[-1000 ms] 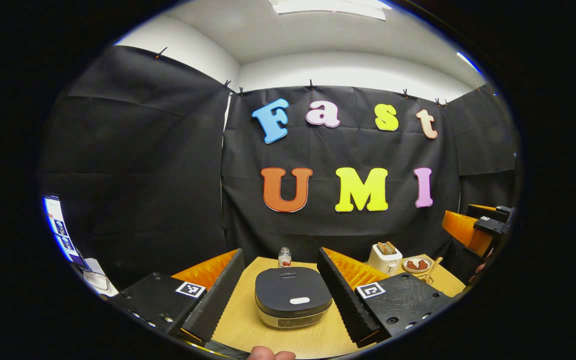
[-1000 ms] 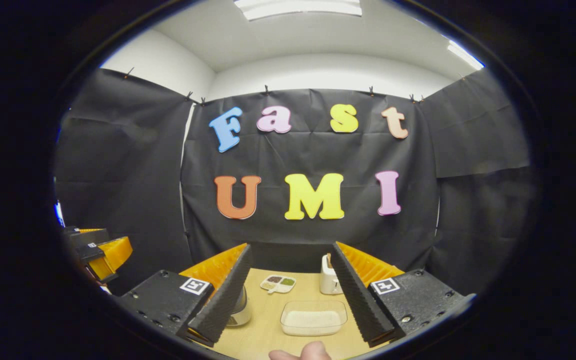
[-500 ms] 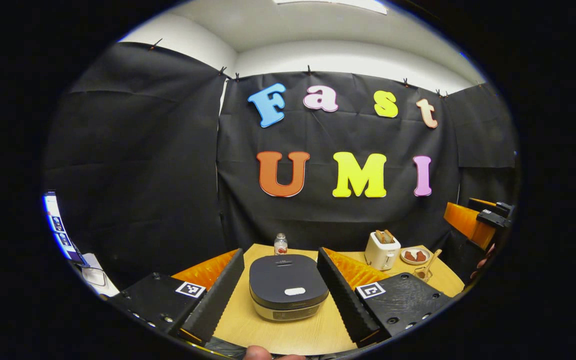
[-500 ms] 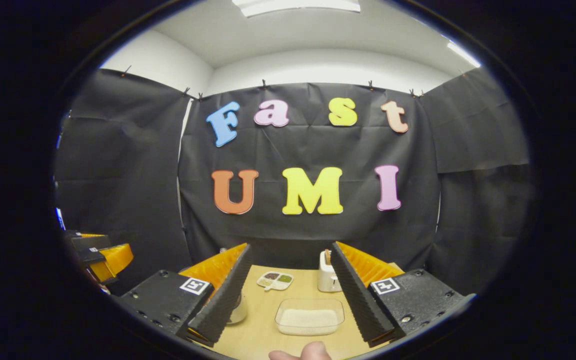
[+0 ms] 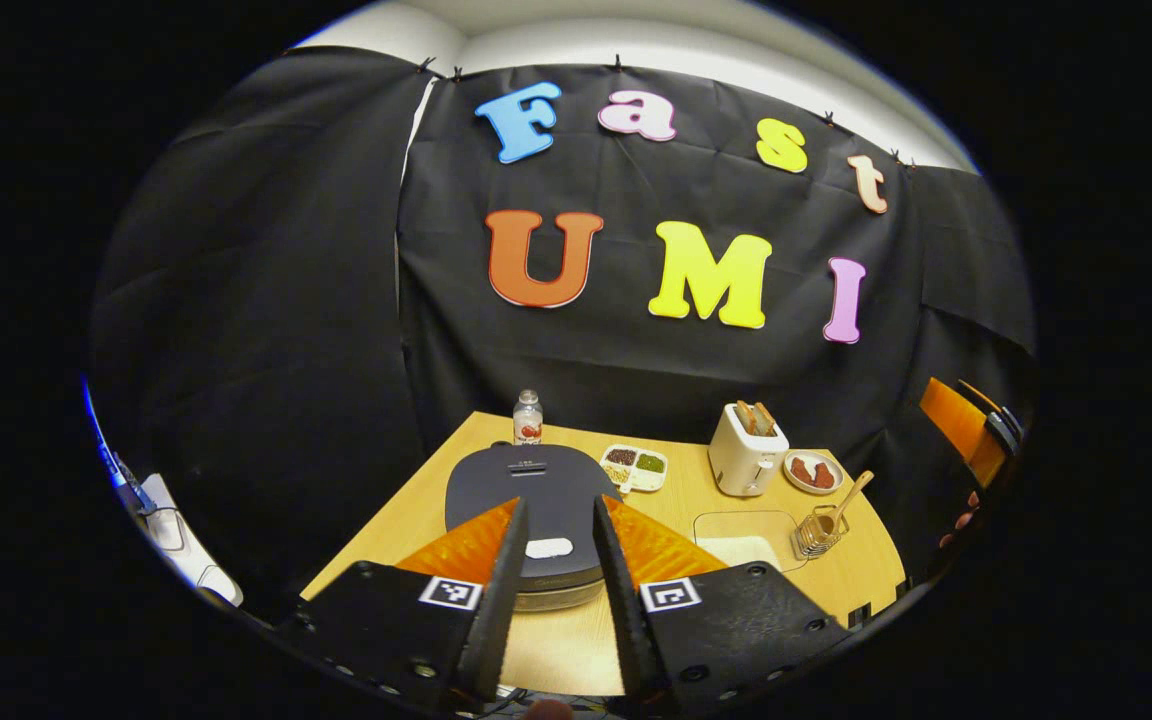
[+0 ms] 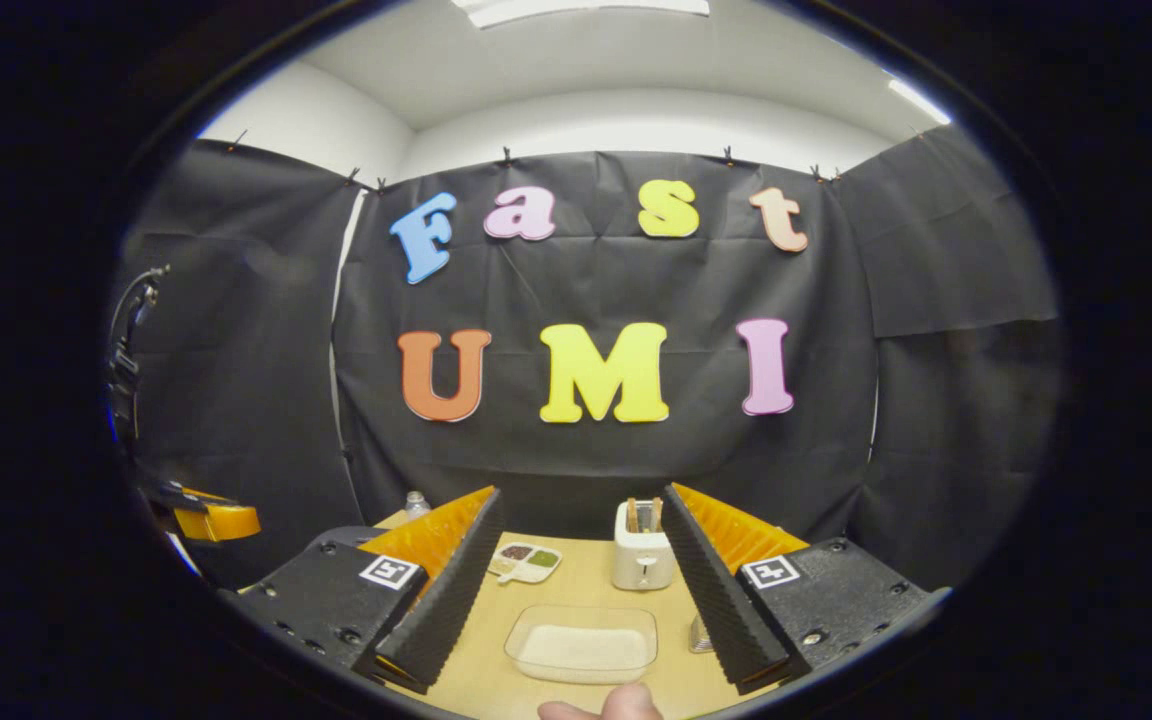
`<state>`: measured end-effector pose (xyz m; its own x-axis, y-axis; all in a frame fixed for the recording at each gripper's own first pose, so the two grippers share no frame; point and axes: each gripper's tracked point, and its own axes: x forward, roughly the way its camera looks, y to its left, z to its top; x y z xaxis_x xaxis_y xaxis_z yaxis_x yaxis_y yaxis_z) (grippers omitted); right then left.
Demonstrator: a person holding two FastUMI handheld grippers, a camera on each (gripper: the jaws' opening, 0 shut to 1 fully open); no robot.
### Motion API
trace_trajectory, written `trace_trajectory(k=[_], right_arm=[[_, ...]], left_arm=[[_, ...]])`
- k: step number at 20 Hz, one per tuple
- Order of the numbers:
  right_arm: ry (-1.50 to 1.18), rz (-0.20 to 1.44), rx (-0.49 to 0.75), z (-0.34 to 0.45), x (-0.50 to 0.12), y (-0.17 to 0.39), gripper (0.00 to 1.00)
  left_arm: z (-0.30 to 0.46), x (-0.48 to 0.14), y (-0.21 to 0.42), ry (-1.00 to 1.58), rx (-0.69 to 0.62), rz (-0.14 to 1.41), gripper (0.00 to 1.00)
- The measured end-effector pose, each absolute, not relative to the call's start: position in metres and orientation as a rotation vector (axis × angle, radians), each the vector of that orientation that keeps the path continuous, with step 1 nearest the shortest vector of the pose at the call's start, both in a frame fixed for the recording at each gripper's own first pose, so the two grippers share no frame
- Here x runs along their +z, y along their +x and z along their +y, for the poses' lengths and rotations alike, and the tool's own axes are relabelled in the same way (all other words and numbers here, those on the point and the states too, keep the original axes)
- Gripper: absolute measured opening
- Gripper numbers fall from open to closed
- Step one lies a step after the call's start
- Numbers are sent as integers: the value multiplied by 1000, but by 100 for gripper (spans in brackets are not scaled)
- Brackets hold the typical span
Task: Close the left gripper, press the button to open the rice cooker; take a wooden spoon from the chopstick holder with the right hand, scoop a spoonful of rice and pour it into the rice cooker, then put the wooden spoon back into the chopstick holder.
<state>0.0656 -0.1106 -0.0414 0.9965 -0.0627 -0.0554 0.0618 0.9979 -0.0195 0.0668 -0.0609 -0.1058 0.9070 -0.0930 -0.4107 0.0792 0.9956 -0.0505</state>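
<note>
The table (image 5: 416, 520) carries everything. The cooker (image 5: 526, 490) is the biggest piece, lid down, its pale button (image 5: 548, 548) framed between my left gripper's (image 5: 551, 575) fingers; those jaws stand narrow, a slim gap left, above the cooker and touching nothing. Right of it sits the toaster (image 5: 747, 455) with two slices standing in its slots. Near that lies the clear rice tray (image 6: 583, 643), a flat bed of white rice inside, straight ahead of my right gripper (image 6: 581, 590), whose jaws stand wide and empty. A divided dish (image 5: 635, 467) behind the cooker holds dark grains in one cell and green in another. A small plate (image 5: 813, 472) holds reddish pieces. The wire holder (image 5: 815, 533) at the tray's right keeps the spoon (image 5: 852, 495) leaning rightward. A bottle (image 5: 528, 418) stands at the far edge.

The left gripper view gives the cooker's whole lid, the plate and the spoon; the right gripper view gives the rice close and the toaster's front.
</note>
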Motion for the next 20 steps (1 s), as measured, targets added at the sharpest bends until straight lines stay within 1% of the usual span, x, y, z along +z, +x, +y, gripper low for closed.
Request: trace_trajectory(k=[1, 2, 3, 4, 6, 7, 9, 10, 12, 16, 20], right_arm=[[-10, 60, -71, -121, -44, 71, 100], [-1, 66, -82, -130, -48, 78, 100], [8, 75, -94, -140, -53, 83, 100], [16, 85, -105, -149, -58, 88, 99], [26, 106, -121, -166, -68, 99, 100], [30, 117, -124, -172, -72, 105, 100], [39, 144, -127, -183, -83, 116, 99], [43, 156, -131, -188, -87, 120, 100], [45, 161, -136, -197, -90, 127, 100], [35, 186, -143, -212, -101, 133, 100], [30, 226, -153, -226, -115, 137, 100]], left_arm=[[-60, -113, 72, -33, -80, 453, 36], [-60, -120, 77, -31, -73, 481, 21], [-58, -126, 83, -25, -61, 509, 13], [-61, -134, 85, -31, -65, 541, 0], [-69, -148, 96, -55, -96, 595, 2], [-73, -158, 100, -81, -119, 628, 0], [-69, -186, 102, -91, -116, 736, 1], [-64, -191, 92, -88, -121, 765, 1], [-66, -213, 111, -107, -120, 802, 0], [-59, -243, 122, -98, -99, 880, 0], [-53, -256, 128, -89, -85, 921, 0]])
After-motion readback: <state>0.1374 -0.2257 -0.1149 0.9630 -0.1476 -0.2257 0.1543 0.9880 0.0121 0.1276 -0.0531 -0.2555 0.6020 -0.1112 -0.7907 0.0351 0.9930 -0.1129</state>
